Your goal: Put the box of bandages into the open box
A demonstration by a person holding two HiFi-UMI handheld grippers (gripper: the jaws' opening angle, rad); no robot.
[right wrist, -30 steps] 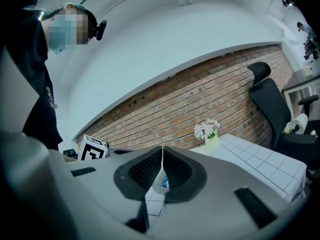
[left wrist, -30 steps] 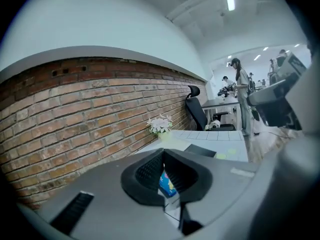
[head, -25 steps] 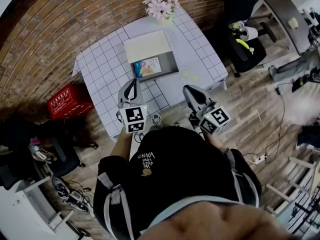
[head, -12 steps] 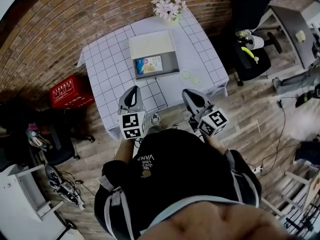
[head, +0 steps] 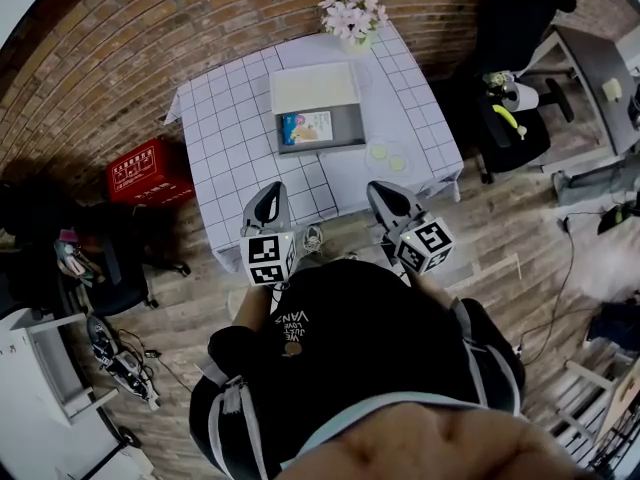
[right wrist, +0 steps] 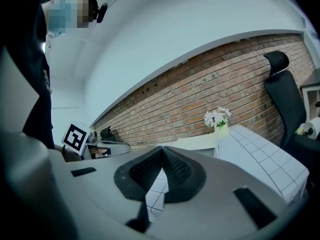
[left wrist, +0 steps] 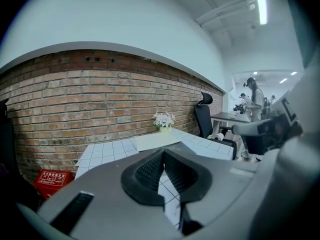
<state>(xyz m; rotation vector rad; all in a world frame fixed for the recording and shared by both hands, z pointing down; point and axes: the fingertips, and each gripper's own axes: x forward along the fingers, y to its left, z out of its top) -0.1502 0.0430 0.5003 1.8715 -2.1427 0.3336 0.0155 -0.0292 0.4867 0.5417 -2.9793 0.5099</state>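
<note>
My left hand-held gripper [head: 270, 190] and right hand-held gripper [head: 380, 190] are both closed on nothing at the worktop's [head: 230, 138] near edge; the box of bandages [head: 307, 127] lies ahead, already inside the open box [head: 347, 128], long axis crosswise, nearer my left

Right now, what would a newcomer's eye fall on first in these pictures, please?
The white checked table by the brick wall, with the open box on it holding the colourful box of bandages. Flowers stand at its far edge. The left gripper and right gripper hover shut nearby.
</note>
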